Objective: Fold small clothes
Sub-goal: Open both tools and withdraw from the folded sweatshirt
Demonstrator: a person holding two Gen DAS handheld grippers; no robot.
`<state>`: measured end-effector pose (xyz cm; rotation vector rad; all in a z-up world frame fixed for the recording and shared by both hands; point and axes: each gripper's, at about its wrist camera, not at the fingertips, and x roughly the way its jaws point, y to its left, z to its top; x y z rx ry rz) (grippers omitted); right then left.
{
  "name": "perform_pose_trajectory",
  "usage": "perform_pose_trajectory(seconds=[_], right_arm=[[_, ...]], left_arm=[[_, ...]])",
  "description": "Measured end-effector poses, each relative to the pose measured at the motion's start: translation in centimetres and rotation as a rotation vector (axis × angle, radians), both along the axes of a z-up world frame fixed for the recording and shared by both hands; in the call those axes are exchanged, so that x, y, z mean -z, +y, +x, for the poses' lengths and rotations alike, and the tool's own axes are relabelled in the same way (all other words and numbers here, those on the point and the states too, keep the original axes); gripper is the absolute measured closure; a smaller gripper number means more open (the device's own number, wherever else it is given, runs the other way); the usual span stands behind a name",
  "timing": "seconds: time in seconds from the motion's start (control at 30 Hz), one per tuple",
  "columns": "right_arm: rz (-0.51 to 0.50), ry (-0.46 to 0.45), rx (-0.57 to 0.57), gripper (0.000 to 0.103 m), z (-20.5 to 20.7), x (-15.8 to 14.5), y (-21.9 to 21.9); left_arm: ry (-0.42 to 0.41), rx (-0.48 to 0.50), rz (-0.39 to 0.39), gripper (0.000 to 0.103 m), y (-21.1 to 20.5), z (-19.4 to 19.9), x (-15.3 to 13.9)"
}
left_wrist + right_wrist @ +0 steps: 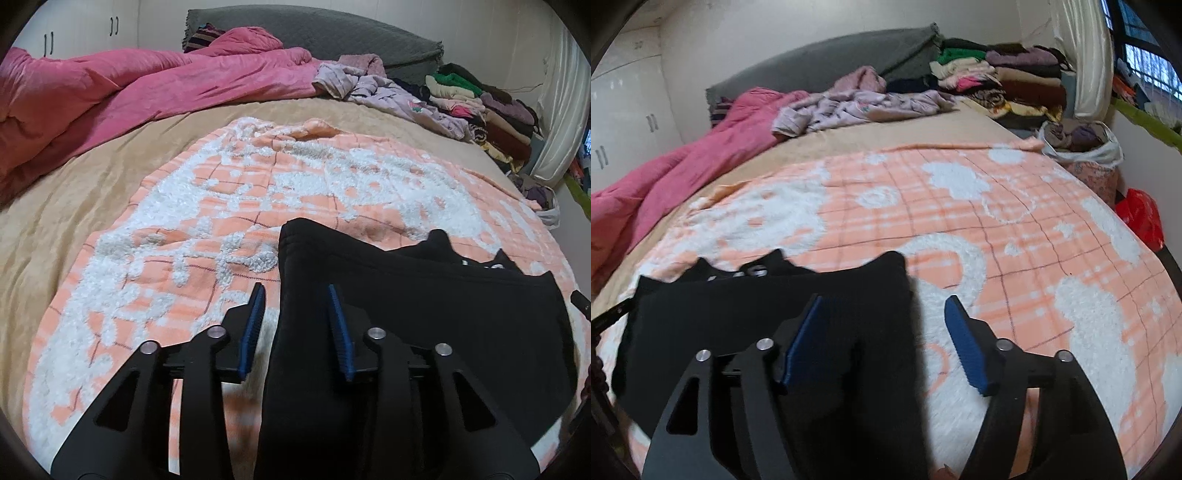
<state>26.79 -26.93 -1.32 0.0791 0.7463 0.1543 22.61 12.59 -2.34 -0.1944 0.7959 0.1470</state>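
Observation:
A black garment (424, 314) lies on an orange-and-white fluffy blanket (207, 206) on the bed. My left gripper (297, 291) is open, its blue-padded fingers astride the garment's left edge. In the right wrist view the same garment (746, 314) lies at lower left with white lettering near its far edge. My right gripper (882, 306) is open wide, over the garment's right edge; its left finger (805, 332) is above the cloth, its right finger (964, 339) above the blanket (1015, 240).
A pink duvet (110, 92) lies bunched at the far left. Lilac clothes (388, 92) and a stack of folded clothes (491, 110) sit by the grey headboard (314, 33). A bag of clothes (1082, 144) and a red bag (1141, 218) stand beside the bed.

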Motion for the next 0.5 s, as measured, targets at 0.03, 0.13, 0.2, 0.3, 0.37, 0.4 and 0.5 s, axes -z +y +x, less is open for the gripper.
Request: perform_pose_trajectory(seconds=[0.03,0.13,0.2,0.3,0.37,0.4,0.5], right_arm=[[-0.004,-0.009,-0.025,0.028,-0.8,-0.3,0.6],[0.003,-0.008,-0.071,0.026,-2.5,-0.7,1.9],[0.020,0.005,-0.088,0.026,-3.4,-0.7,2.5],[0.046,0.038,-0.122,0.026,-5.6,0.1,3.6],[0.042,0.077,-0.134,0.026,-6.6,1.1,4.3],[0.027,0.096,-0.133,0.026,-7.1,1.7,4.5],[0.010,0.125,-0.120,0.025,-7.6,2.8,4.6]], left_arm=[[0.000,0.002,0.002,0.067,-0.1,-0.4,-0.3],[-0.009,0.015,-0.002,0.064,-0.3,-1.7,-1.1],[-0.023,0.033,-0.014,0.060,-0.4,-3.0,-1.6],[-0.030,0.080,-0.022,0.052,-1.1,-4.8,-2.0],[-0.008,0.118,-0.015,0.052,-1.9,-5.6,-1.7],[0.004,0.128,-0.015,0.052,-2.3,-5.8,-1.4],[0.058,0.138,-0.005,0.052,-2.8,-6.3,0.0]])
